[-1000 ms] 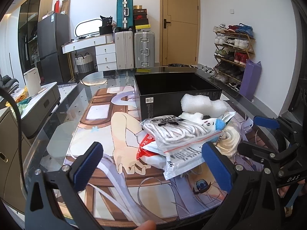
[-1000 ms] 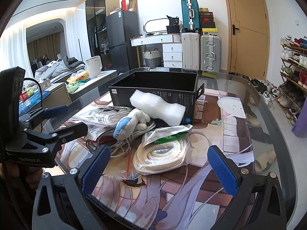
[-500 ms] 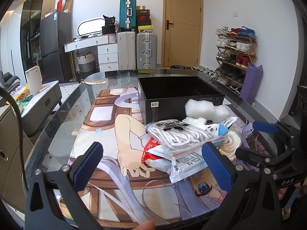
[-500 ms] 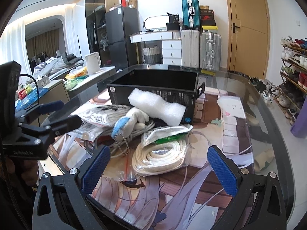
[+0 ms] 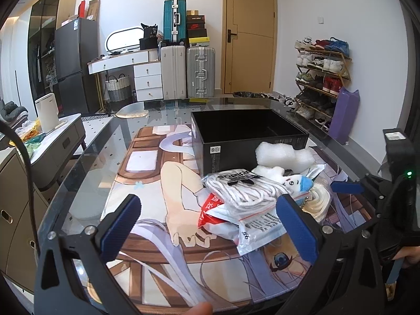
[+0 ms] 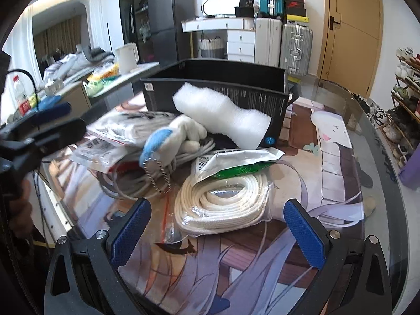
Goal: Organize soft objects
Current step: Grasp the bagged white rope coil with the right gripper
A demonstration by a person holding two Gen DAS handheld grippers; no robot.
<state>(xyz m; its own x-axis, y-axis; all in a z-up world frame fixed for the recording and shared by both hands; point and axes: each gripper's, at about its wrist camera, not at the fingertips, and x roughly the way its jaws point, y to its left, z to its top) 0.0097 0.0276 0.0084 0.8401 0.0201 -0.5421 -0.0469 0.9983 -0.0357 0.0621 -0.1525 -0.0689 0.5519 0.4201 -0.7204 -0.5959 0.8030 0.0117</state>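
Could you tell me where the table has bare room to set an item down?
Free: the mat left of the black box and the pile, and the mat right of the rope coil in the right wrist view. The box looks empty. Crowded: the stretch before the box, with foam, plush and bags.

Black box (image 5: 249, 141) just behind pile (image 5: 252, 197).

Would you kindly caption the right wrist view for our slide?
Open right gripper faces bagged white rope, a plush toy and an open black box.
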